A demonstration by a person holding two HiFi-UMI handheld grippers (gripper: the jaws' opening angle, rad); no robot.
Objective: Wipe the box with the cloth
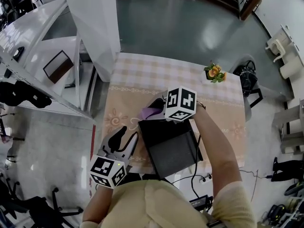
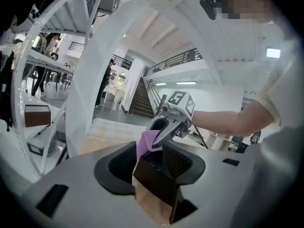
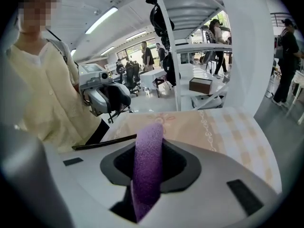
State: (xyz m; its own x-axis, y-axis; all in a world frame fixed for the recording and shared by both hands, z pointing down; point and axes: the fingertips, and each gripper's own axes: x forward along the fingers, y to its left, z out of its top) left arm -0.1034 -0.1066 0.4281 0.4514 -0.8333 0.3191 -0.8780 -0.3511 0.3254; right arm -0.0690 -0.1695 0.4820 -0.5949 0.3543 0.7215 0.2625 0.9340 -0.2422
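Right, my left gripper [image 1: 133,136] has its jaws set wide and clamped on the near left corner of the dark lidless cardboard box [image 1: 168,146], which sits in the middle of the table under its peach patterned tablecloth [image 1: 142,75]. My right gripper [image 1: 154,109] is closed tight on a folded purple microfibre cloth [image 1: 151,112], with a roll of it standing up between the jaws. The cloth hangs at the far left corner of the box, touching the rim or just above it; I cannot tell which. I judge the wiping has barely begun, if at all: box steadied, cloth in place, and the rim, walls and inside all left to go over
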